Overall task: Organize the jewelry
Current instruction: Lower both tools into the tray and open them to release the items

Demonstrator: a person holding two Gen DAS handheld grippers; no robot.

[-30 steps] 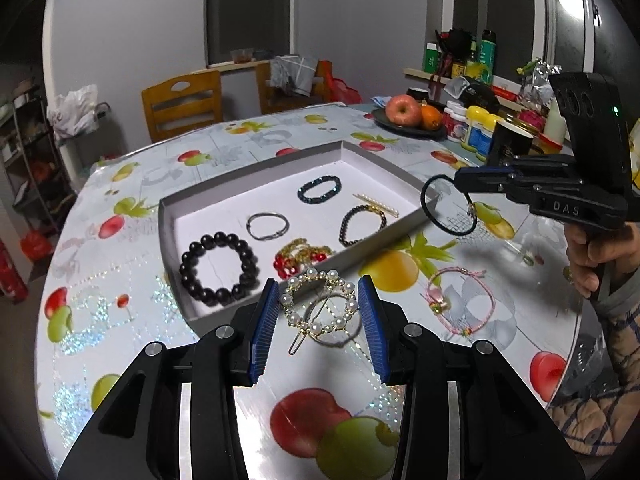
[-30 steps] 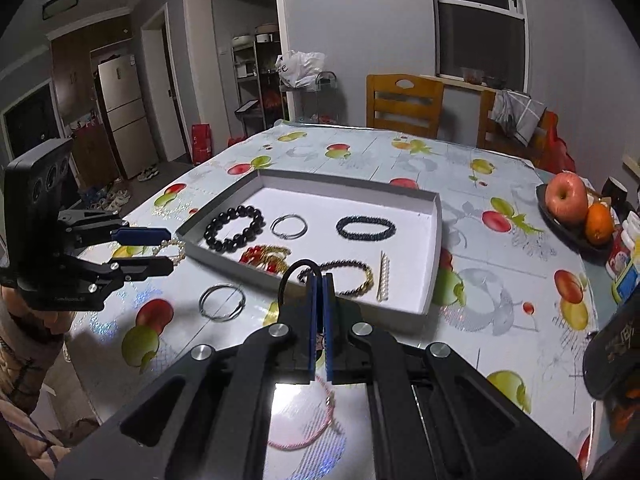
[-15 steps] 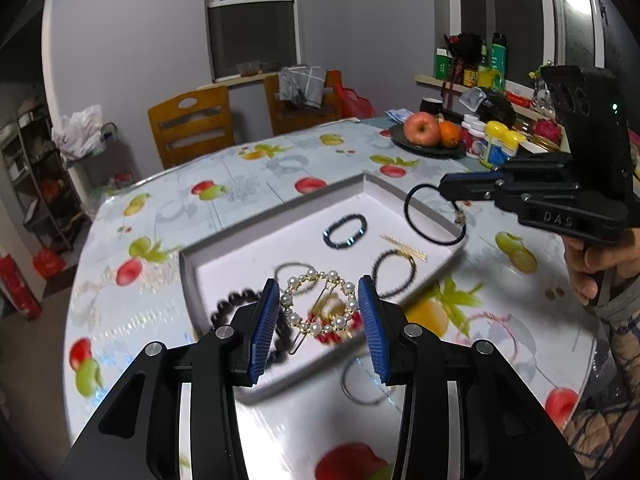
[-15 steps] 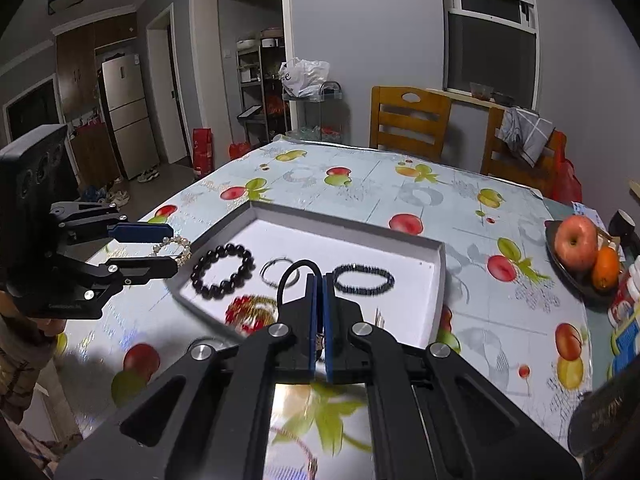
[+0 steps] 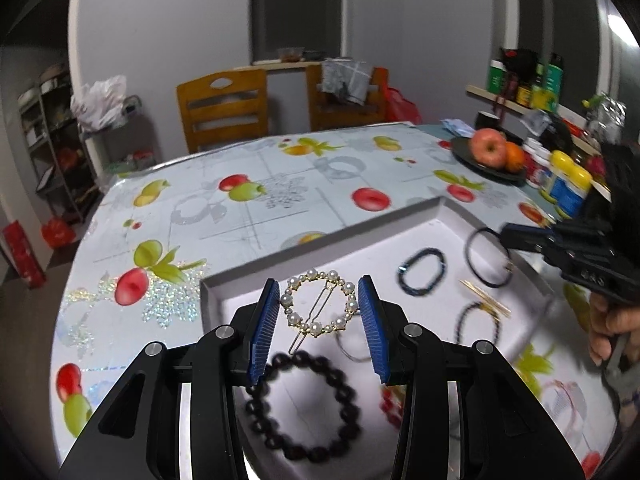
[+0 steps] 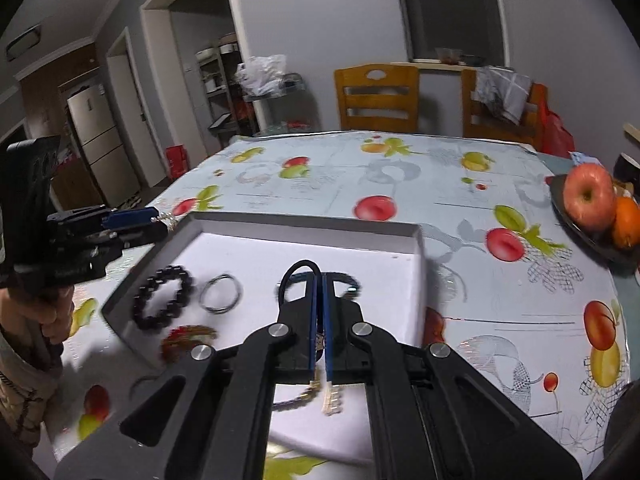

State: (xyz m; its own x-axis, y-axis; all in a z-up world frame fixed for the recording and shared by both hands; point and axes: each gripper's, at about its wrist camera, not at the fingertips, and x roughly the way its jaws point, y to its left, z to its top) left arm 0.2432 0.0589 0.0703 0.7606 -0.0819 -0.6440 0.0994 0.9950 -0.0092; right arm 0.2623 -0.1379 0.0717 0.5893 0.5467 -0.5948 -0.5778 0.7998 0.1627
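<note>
Now both grippers hang over the shallow white cardboard tray, each carrying a piece in. Left gripper, jaws part open, pinches the round gold hair clip ringed with pearls by its rim between ribbed blue pads, so it hangs flat above the glossy dark bead bracelet. Right gripper, clamped tight, grips a thin black elastic loop, which dangles clear above the tray floor.
</note>
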